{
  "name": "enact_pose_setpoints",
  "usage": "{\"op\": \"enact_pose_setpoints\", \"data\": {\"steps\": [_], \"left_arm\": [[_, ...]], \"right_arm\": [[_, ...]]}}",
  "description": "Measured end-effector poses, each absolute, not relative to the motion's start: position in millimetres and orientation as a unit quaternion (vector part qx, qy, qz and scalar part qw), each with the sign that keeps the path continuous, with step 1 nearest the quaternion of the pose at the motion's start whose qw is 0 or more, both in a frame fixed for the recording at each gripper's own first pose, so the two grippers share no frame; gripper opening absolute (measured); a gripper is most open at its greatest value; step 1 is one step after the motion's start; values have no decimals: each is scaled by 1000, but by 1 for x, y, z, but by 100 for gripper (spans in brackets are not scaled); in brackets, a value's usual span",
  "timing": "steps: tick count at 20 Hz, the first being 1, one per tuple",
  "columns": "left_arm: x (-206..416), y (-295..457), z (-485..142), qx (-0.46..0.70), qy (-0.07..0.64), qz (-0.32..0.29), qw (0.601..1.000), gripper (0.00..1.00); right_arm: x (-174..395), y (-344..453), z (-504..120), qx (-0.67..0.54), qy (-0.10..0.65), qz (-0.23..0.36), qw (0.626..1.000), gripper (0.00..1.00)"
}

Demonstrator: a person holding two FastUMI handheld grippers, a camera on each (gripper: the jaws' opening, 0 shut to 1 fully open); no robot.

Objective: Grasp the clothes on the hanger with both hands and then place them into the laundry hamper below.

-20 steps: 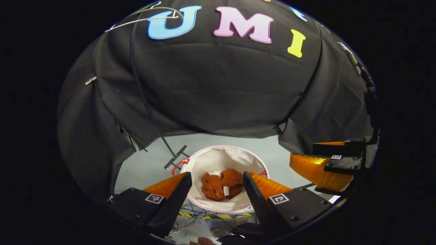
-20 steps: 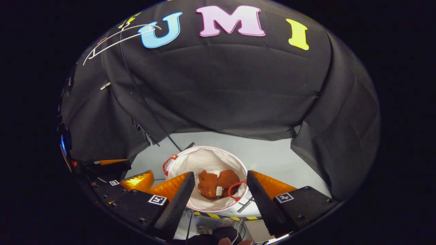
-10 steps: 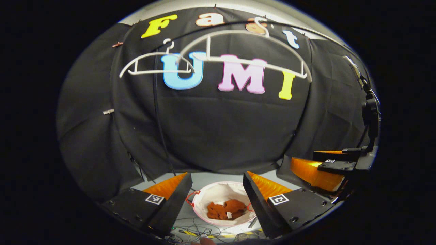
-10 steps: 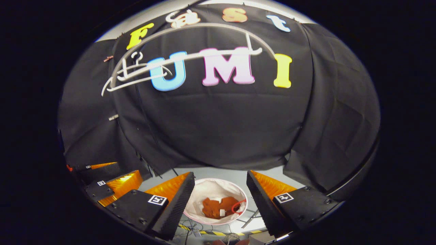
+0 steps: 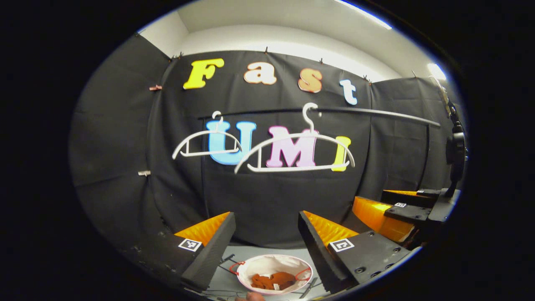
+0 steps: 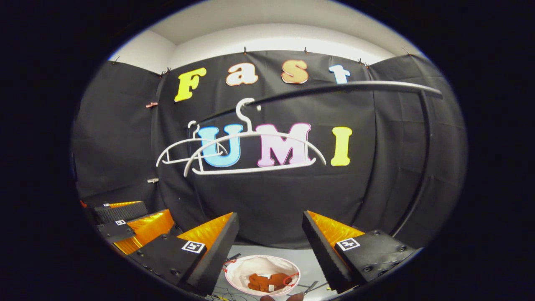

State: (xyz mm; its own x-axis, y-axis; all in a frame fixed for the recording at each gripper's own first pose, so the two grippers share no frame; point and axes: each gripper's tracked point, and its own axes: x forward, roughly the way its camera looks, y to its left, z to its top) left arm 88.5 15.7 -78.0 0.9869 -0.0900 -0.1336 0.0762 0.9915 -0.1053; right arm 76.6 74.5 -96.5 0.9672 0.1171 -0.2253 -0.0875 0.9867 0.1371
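Left gripper (image 5: 266,238) and right gripper (image 6: 271,238) are both hanging spread wide, nothing between the fingers, open air all round. Clothes (image 6: 267,282) are lying crumpled in the laundry hamper (image 6: 238,271) on the floor, well below both; no clear long axis. Two bare hangers (image 5: 294,152) are hanging on the rail (image 6: 334,88) above, bars roughly level.
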Motion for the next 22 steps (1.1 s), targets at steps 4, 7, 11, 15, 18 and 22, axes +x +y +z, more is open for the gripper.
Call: {"op": "enact_pose_setpoints", "data": {"steps": [4,7,11,15,18,22], "left_arm": [[69,21,-32,-33,26,-22,999,92],[53,20,-2,-25,-1,-5,1000,95],[38,12,8,-24,-8,2,1000,92],[24,10,8,-35,-3,1,999,95],[15,13,7,-29,-2,8,1000,95],[7,11,4,-24,8,10,1000,95]], "right_arm": [[60,70,-47,70,81,64,992,100],[51,58,-17,64,52,60,995,100],[40,47,3,57,26,70,996,98],[36,45,5,54,18,84,995,98],[38,49,-2,51,26,98,994,93],[36,51,-4,47,29,106,993,98]]}}
